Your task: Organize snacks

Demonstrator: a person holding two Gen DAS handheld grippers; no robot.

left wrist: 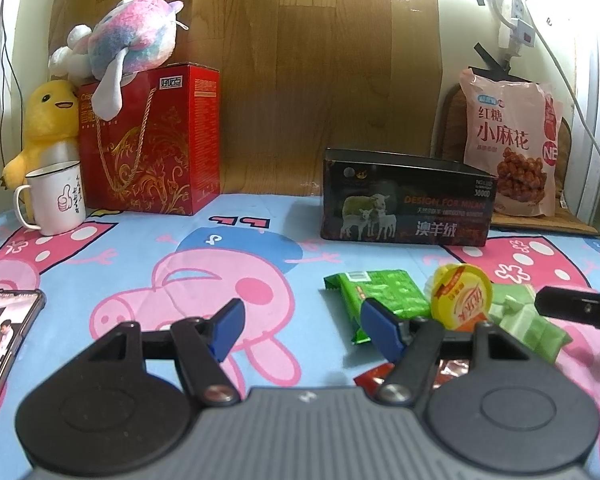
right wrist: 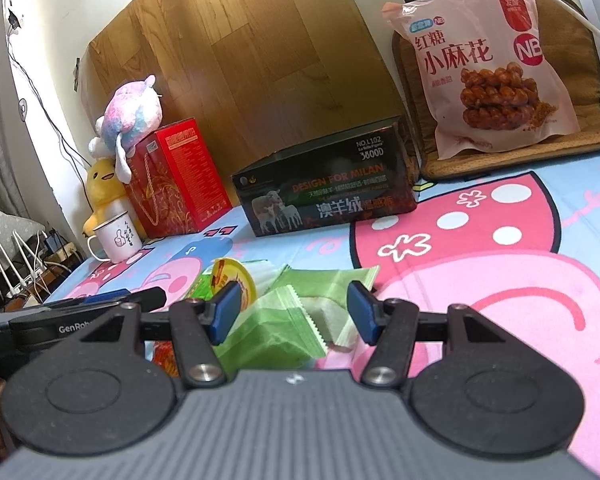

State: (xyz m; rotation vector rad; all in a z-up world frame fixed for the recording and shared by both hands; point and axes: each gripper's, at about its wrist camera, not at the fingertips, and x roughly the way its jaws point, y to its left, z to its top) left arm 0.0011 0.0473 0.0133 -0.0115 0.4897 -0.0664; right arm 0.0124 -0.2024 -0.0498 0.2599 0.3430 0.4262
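A pile of snacks lies on the cartoon sheet: a dark green wrapper (left wrist: 384,298), a yellow jelly cup (left wrist: 462,296), pale green packets (left wrist: 524,322) and a red wrapper (left wrist: 374,376). An open black box (left wrist: 404,204) with sheep pictures stands behind them. My left gripper (left wrist: 302,330) is open just left of the pile, its right finger over the dark green wrapper. My right gripper (right wrist: 296,314) is open, its fingers either side of the pale green packets (right wrist: 276,320), with the jelly cup (right wrist: 234,280) to its left. The black box (right wrist: 324,196) is beyond.
A large pink snack bag (left wrist: 510,144) leans on a brown cushion at back right. A red gift box (left wrist: 152,140) with plush toys, a yellow duck and a white mug (left wrist: 56,204) stand at back left. A phone (left wrist: 4,340) lies at the left.
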